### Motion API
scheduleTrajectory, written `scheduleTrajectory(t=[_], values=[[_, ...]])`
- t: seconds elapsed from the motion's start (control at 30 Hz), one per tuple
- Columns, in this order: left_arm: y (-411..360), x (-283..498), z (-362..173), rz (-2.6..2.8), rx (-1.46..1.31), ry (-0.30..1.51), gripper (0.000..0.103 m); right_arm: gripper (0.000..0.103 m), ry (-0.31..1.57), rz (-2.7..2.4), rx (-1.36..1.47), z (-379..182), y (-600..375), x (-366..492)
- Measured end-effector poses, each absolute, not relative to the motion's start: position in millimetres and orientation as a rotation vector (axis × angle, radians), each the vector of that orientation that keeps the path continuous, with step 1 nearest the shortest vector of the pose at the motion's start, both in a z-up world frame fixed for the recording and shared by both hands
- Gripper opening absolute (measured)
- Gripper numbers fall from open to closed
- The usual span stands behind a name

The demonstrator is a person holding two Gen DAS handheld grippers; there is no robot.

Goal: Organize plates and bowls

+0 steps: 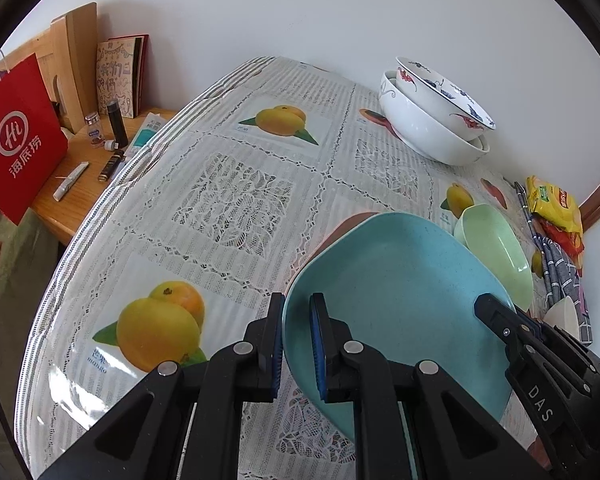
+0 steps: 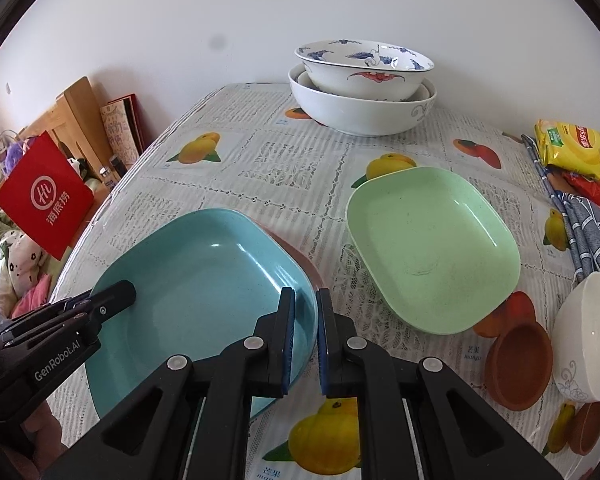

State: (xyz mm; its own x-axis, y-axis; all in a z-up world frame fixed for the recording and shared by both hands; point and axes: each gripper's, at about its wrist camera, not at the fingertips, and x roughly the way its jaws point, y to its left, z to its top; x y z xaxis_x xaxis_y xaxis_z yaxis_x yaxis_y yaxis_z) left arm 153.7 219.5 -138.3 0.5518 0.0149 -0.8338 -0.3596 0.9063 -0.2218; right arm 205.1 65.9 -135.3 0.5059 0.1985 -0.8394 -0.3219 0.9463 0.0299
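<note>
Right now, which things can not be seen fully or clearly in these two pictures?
- Pink plate: both views show only a sliver; the blue plate covers it.
- Middle bowl in the stack: only its rim shows; the patterned bowl sits inside it.
- Small white bowl: in the left view, the right gripper hides most of it.
- Snack bags: cut by the picture's right edge.

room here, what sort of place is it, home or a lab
Most likely a lived-in home dining corner: a fruit-print lace tablecloth, stacked china bowls by the wall, snack packets, and a cluttered wooden side table with a red shopping bag.
</note>
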Motion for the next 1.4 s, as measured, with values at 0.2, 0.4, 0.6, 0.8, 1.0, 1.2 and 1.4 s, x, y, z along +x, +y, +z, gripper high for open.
scheduleTrajectory(t=[0.2, 0.4, 0.6, 0.8, 1.0, 1.2, 1.4], values=[[219.7, 160.1, -140.4, 0.233, -0.367, 0.964, 0.012, 0.012, 0.997, 0.322, -0.168, -142.2, 70.8, 216.1], [222.2, 162.0, -146.8, 0.208, -0.379, 0.984, 0.012, 0.013, 0.987, 0.324, -0.203, -152.0, 73.7, 218.0], [214.7, 158.7, -145.5, 0.203, -0.324, 0.979, 0.013, 0.019, 0.962, 0.319, -0.214, -149.6, 69.4, 216.5], [211.9, 154.3, -133.4, 0.213, -0.308, 0.966, 0.013, 0.031, 0.942, 0.320, -0.168, -133.7, 56.4, 210.3], [199.3, 148.3, -116.0, 0.206, -0.287, 0.941, 0.013, 0.041, 0.903, 0.280, -0.099, -110.4, 24.1, 200.5], [172.4, 148.5, -94.2, 0.162, -0.262, 0.906, 0.013, 0.050, 0.827, 0.202, -0.071, -83.3, -20.9, 180.0], [133.8, 155.1, -78.6, 0.091, -0.236, 0.890, 0.015, 0.055, 0.800, 0.138, -0.061, -62.6, -58.9, 161.7]])
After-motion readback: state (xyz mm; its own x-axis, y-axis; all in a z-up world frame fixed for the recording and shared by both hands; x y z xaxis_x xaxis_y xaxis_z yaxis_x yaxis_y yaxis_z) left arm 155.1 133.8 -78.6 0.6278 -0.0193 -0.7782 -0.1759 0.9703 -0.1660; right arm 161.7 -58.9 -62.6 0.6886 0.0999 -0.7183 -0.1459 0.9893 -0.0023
